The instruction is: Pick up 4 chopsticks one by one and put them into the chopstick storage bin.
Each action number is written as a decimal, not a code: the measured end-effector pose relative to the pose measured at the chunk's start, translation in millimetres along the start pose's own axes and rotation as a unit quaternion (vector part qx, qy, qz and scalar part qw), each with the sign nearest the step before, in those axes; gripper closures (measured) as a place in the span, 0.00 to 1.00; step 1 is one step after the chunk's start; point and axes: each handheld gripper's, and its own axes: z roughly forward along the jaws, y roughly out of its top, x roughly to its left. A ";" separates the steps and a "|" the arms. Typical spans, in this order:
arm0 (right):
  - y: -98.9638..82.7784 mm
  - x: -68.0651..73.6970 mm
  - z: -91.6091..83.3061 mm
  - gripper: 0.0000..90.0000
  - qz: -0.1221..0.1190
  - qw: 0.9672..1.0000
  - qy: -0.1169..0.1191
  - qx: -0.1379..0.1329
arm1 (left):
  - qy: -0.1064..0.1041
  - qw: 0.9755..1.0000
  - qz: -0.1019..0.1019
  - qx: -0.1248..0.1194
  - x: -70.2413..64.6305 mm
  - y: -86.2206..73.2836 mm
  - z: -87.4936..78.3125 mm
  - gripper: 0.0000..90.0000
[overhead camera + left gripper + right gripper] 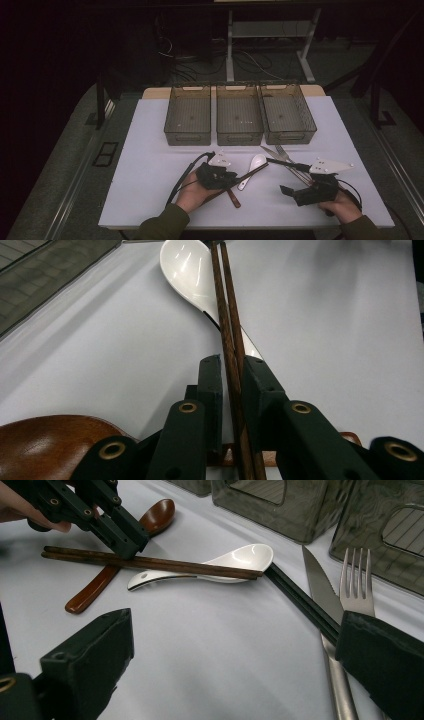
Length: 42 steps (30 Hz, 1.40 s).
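1. Near the front of the white table [150, 150], the left gripper [220, 176] clamps a pair of brown wooden chopsticks [150, 562] between its jaws.
2. The chopsticks lie across a white ceramic spoon [235, 560], their tips near its bowl.
3. A brown wooden spoon [100, 585] lies beneath the left gripper.
4. The right gripper [300, 192] hovers with jaws wide, nothing between them.
5. Black chopsticks [300, 602], a knife [320, 587] and a fork [356, 587] lie beside it, before three grey bins [240, 141].

wood chopsticks [228, 320], glossy white spoon [187, 270]
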 end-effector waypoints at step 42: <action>0.0 0.0 0.2 0.02 0.000 1.000 -0.001 0.001 | 0.008 1.000 -0.011 0.017 2.3 -4.5 11.6 0.88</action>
